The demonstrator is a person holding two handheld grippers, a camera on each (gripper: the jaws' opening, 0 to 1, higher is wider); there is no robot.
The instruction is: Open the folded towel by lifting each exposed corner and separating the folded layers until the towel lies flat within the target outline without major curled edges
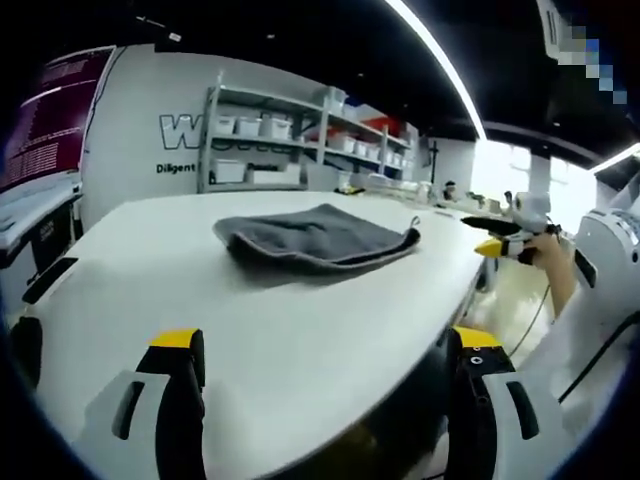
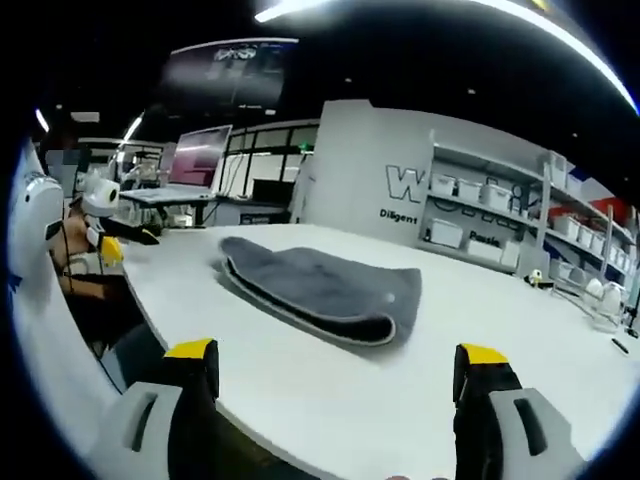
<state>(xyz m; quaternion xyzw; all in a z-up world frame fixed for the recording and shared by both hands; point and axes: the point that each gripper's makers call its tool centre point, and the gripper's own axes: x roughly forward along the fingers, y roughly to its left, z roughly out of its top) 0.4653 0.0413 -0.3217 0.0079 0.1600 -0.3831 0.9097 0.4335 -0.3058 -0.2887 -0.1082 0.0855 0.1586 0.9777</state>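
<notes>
both fingers spread over white table; grey towel folded, shelves behind.

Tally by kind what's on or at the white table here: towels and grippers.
Towel: 1, grey, folded, lying on the white table
Grippers: 2, the left gripper and the right gripper, both with jaws apart and yellow-tipped, holding nothing
Total: 3

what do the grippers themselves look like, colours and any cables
Left gripper and right gripper match: black fingers with yellow tips, set in white housings with dark slots. The right gripper also appears in the left gripper view, yellow-tipped with a thin dark cable hanging below.
</notes>
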